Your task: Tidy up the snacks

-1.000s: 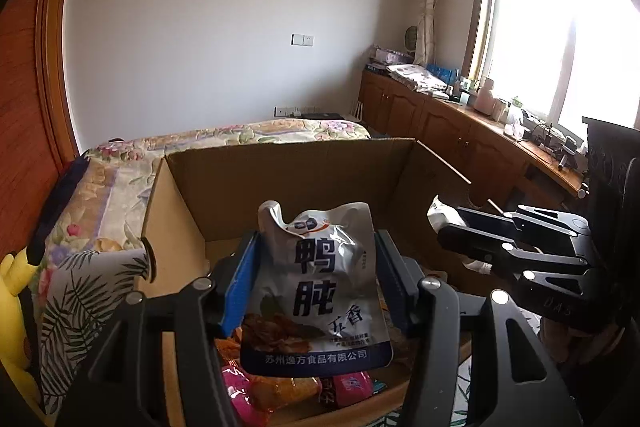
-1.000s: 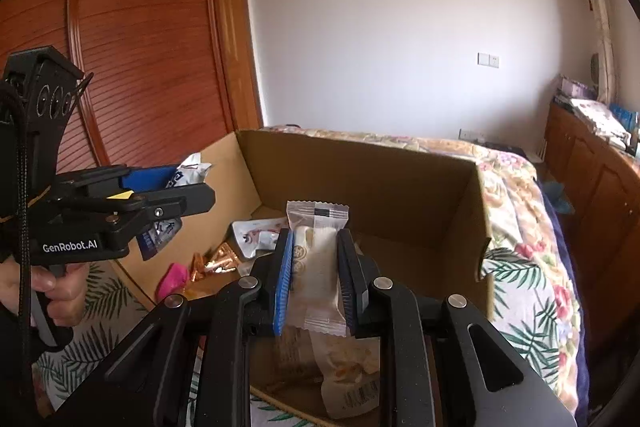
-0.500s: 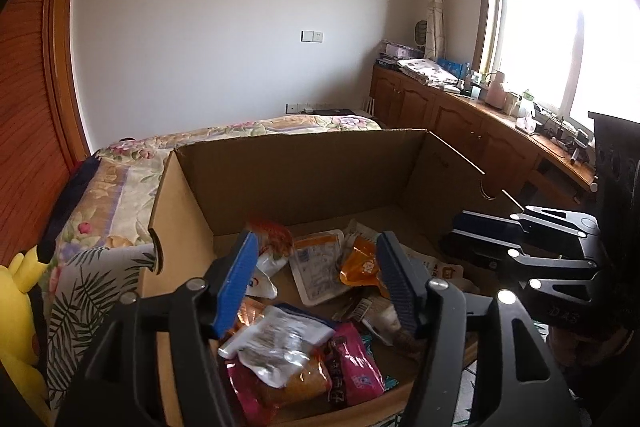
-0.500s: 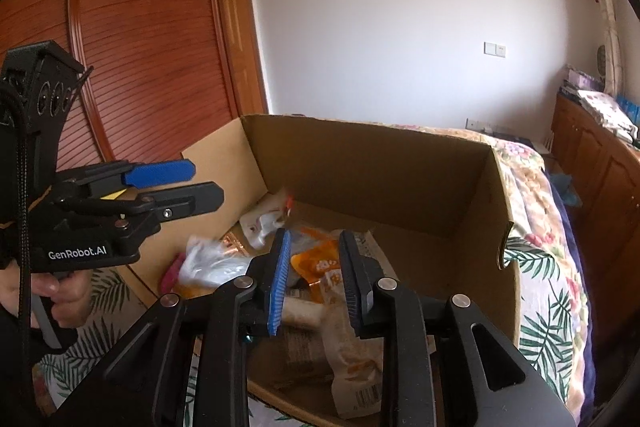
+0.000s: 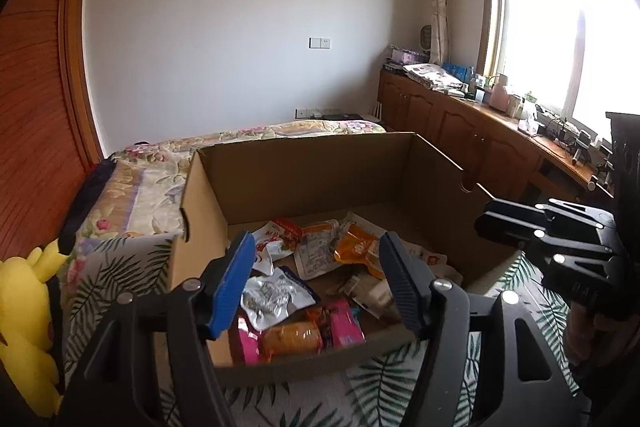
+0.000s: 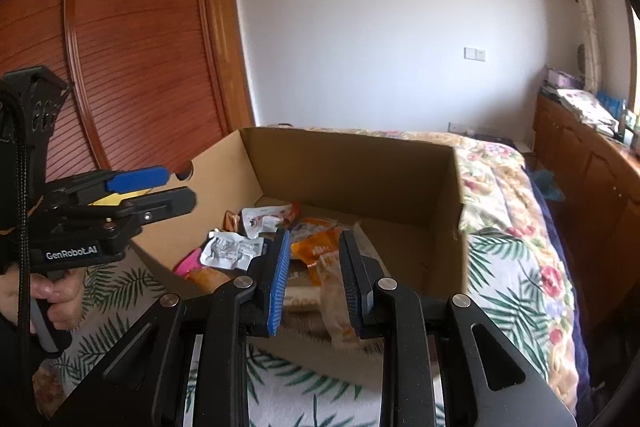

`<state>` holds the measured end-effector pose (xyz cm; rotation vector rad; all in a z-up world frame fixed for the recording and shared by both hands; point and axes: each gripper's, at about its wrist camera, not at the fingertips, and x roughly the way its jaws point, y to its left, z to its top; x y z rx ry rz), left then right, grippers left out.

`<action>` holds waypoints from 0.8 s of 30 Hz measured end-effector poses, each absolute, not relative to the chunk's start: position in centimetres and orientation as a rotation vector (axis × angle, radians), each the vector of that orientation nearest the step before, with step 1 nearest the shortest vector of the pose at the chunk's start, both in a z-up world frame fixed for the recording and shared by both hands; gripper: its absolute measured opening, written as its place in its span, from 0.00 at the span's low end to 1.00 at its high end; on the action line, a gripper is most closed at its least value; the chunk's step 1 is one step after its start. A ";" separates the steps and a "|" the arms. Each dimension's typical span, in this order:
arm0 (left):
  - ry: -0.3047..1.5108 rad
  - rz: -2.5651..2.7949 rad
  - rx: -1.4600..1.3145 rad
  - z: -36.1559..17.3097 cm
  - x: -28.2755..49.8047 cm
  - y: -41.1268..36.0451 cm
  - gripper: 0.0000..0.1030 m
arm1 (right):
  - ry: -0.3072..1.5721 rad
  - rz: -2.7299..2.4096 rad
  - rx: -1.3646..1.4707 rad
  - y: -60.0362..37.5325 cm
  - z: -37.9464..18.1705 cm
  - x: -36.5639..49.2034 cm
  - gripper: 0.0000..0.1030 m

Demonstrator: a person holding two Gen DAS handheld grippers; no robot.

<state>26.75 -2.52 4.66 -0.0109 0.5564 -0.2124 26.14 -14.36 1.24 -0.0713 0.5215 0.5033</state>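
An open cardboard box [image 5: 312,171] [image 6: 352,163] sits on the bed and holds several snack packets. A silver packet [image 5: 272,297] [image 6: 230,249], an orange packet [image 5: 358,251] [image 6: 318,251] and a pink packet [image 5: 344,323] lie among them. My left gripper [image 5: 318,285] is open and empty above the box's near edge; it also shows in the right wrist view [image 6: 160,187]. My right gripper [image 6: 314,279] is open and empty above the near side of the box; it also shows in the left wrist view [image 5: 500,223].
The box rests on a leaf-print cloth [image 5: 380,387] [image 6: 320,399] over a floral bedspread [image 6: 512,187]. A yellow plush toy [image 5: 22,311] lies at the left. Wooden cabinets [image 5: 460,131] run along the right wall, and a wooden wardrobe door [image 6: 132,59] stands at the left.
Both grippers opened. The silver packet dropped from my left gripper and the white packet from my right gripper into the box. Both grippers have drawn back a little.
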 end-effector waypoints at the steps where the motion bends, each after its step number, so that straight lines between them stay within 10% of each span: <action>1: 0.554 -0.209 -0.006 4.9 26.0 -2.6 0.63 | 0.519 0.497 -0.069 -14.6 1.5 25.6 0.23; 10: 0.541 -0.193 0.007 5.9 20.9 -2.7 0.67 | 0.490 0.458 -0.058 -15.5 3.2 19.9 0.25; 24: 0.531 -0.158 0.050 6.1 14.1 -3.3 0.82 | 0.480 0.369 -0.023 -16.0 2.6 14.1 0.61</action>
